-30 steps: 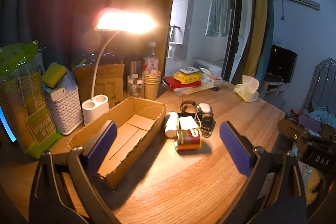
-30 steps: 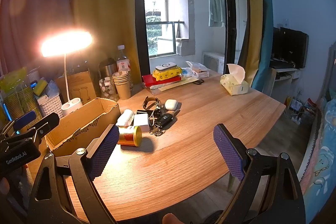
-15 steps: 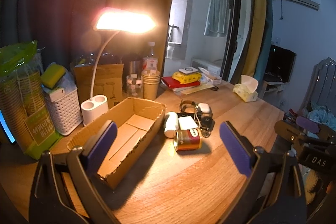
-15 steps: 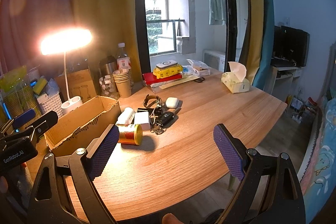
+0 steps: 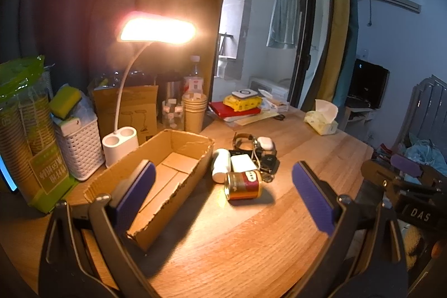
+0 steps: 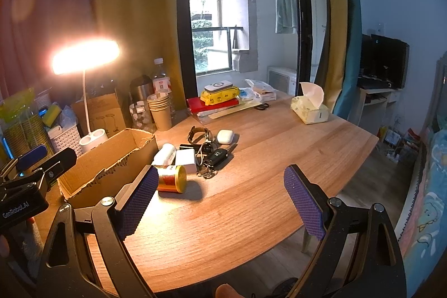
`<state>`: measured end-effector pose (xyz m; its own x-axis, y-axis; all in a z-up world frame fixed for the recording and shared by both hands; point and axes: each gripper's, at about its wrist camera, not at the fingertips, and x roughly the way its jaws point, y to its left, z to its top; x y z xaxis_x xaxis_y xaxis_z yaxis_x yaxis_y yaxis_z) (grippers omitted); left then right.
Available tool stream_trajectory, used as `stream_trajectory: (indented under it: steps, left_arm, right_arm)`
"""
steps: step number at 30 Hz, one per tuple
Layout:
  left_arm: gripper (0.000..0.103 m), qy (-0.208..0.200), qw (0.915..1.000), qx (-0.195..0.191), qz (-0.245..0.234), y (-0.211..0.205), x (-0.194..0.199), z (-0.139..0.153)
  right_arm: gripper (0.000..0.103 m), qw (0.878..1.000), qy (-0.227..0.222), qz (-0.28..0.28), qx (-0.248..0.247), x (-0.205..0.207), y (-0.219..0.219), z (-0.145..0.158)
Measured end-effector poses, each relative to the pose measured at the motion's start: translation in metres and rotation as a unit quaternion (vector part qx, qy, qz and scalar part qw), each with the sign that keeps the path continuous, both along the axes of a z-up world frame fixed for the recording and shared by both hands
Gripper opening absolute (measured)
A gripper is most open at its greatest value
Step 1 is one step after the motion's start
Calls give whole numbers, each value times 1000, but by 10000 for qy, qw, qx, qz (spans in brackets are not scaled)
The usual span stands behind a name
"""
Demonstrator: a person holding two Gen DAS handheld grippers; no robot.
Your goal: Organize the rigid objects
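A: Left wrist view first. What do you count?

B: One left tool (image 5: 222, 193), jaws spread wide, nothing between them. One cardboard box (image 5: 156, 175), open, at 10 o'clock from the tool's middle. One gold can (image 5: 243, 184) on its side at 12 o'clock, touching a small cluster: one white bottle (image 5: 221, 164), one white charger block (image 5: 243, 163), one earbud case (image 5: 264, 143), one watch (image 5: 243, 140) and one car key (image 5: 269, 159), all on the table (image 5: 251, 236). One lit lamp (image 5: 156, 31) at 11 o'clock. The right tool's body shows at 3 o'clock.

A: Any change from a second ago?

B: Barely; the view has crept a little closer to the box and can.

A: And the right wrist view?

B: One right tool (image 6: 218, 200), also wide open and empty. The can (image 6: 171, 178) lies just beside its left pad at 11 o'clock, the box (image 6: 109, 161) at 10 o'clock, one tissue box (image 6: 310, 108) at 1 o'clock. The can now sits nearer the pad than before.
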<state>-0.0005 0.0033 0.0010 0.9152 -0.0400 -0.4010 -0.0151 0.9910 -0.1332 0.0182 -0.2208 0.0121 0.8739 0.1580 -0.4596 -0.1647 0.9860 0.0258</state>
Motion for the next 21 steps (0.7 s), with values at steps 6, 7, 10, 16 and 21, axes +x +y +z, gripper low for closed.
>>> stream_trajectory:
  steps: [6,7,10,16,21]
  left_arm:
    - [99,-46,10000,-7,-32,0,-2,2]
    - [99,-55,10000,-8,-42,0,-2,3]
    - [99,-72,10000,-6,-62,0,-2,4]
    - [99,-87,9999,-2,-77,-1,-3,5]
    - [99,-88,9999,-30,-92,0,-3,6]
  right_arm:
    - [93,10000,-34,-16,-18,0,0,1]
    - [93,10000,-39,-12,-13,-1,0,1]
    - [93,10000,-41,-8,-16,0,1,1]
    - [93,10000,-41,-9,-23,0,2,1]
    - [93,10000,-33,23,-59,0,3,0]
